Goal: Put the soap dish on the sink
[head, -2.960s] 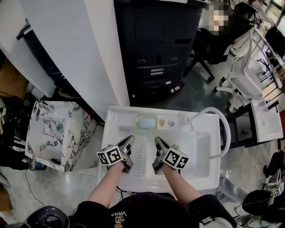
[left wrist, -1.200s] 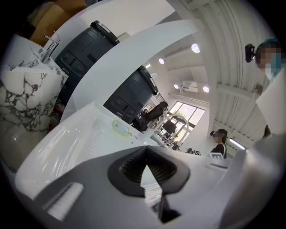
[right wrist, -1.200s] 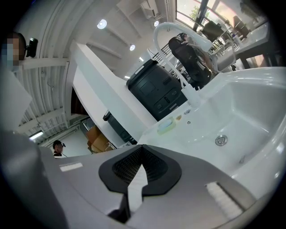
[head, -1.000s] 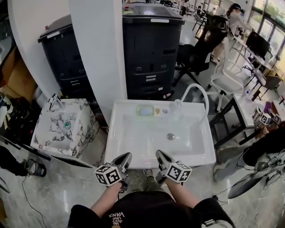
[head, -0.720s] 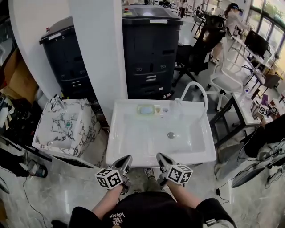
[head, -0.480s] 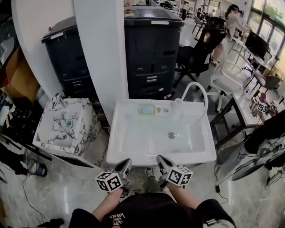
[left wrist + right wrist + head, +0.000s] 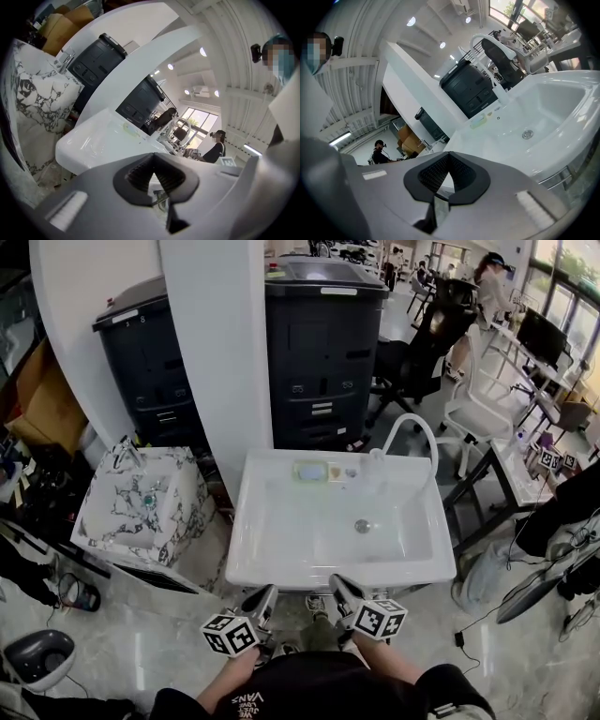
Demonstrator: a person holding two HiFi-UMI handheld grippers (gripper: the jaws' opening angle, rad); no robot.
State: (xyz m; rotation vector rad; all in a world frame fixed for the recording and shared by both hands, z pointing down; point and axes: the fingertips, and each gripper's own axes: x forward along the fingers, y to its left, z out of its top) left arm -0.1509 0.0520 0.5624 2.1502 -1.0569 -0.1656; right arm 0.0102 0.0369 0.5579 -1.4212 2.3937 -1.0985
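Observation:
The pale green soap dish (image 7: 310,471) with a light bar in it rests on the back ledge of the white sink (image 7: 281,559). It also shows far off as a small green patch, the soap dish (image 7: 478,123) in the right gripper view and the soap dish (image 7: 130,130) in the left gripper view. My left gripper (image 7: 266,593) and right gripper (image 7: 336,585) hang side by side just in front of the sink's near rim, well away from the dish. Both are shut, with nothing between their jaws.
A white curved faucet (image 7: 409,433) stands at the sink's back right, the drain (image 7: 361,526) in the basin. A marbled sink (image 7: 141,507) sits to the left, a white pillar (image 7: 211,343) and dark cabinets (image 7: 323,343) behind. Chairs, desks and people are at the right.
Both grippers have drawn back toward me, from over the basin three seconds ago to just off the sink's near rim. The soap dish has stayed on the back ledge.

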